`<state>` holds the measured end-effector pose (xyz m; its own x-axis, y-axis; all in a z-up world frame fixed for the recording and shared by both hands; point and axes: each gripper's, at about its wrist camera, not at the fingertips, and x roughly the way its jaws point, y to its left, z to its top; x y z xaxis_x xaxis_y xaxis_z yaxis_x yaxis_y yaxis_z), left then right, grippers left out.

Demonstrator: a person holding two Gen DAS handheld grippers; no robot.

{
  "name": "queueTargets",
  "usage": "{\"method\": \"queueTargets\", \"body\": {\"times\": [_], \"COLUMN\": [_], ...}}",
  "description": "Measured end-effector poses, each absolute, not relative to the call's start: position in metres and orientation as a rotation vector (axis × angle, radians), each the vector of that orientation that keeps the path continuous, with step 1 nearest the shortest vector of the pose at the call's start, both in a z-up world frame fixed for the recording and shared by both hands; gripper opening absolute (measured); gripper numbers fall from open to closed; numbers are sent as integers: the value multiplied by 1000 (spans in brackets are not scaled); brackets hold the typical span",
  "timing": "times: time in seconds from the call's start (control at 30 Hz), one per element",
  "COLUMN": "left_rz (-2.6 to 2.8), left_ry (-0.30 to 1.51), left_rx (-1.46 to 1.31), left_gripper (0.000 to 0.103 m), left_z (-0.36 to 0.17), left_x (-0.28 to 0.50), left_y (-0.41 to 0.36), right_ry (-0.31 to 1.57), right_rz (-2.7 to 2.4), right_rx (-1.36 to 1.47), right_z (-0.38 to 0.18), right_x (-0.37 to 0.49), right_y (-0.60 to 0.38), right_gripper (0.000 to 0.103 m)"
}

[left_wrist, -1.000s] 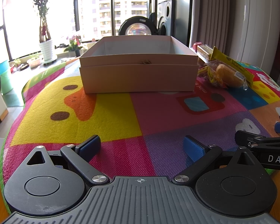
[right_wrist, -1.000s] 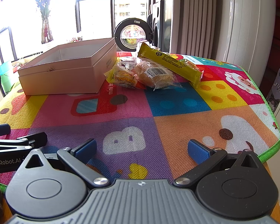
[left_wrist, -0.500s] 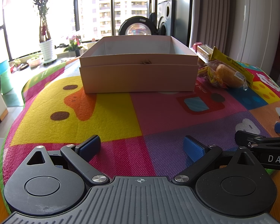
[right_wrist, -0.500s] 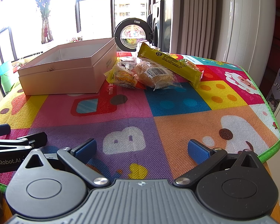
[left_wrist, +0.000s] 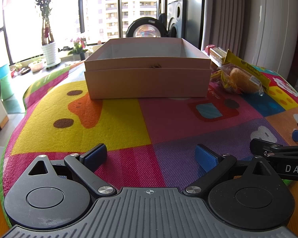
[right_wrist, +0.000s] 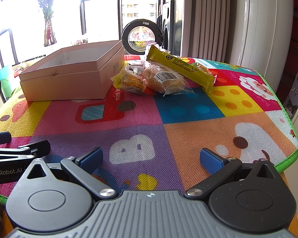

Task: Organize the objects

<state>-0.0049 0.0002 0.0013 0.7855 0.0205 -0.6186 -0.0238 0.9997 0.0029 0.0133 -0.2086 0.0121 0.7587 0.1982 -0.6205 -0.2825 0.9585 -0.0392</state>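
An open pale cardboard box [left_wrist: 147,79] [right_wrist: 69,79] stands at the far side of a colourful play mat [left_wrist: 113,123] [right_wrist: 188,130], its inside showing only bare walls. Right of it lies a heap of wrapped snacks: a bun in clear wrap [right_wrist: 164,78] [left_wrist: 244,79], a small yellow packet [right_wrist: 131,83], and a long yellow packet [right_wrist: 180,65] leaning across them. My left gripper [left_wrist: 151,155] hovers open low over the mat's near edge, well short of the box. My right gripper [right_wrist: 151,157] is open too, beside it and far from the snacks.
The mat's green edge [right_wrist: 288,138] drops off at the right. Behind the table are a round-doored washing machine [right_wrist: 139,37], curtains, a white appliance [right_wrist: 268,19], and potted plants [left_wrist: 47,51] by the window. The right gripper's finger [left_wrist: 278,150] shows in the left wrist view.
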Motion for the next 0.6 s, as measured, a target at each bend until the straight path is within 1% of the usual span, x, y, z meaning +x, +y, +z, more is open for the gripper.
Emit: {"method": "queueTargets", "body": {"times": [0.6], "left_rz": [28], "left_ry": [667], "left_rx": [-9], "left_gripper": [100], "left_z": [2], "left_x": [-6], "left_y": [-1], "right_ry": [660], "right_rz": [262], "right_rx": [-132], "right_z": [12], "right_x": [14], "right_y": [-208], "right_gripper": [103]}}
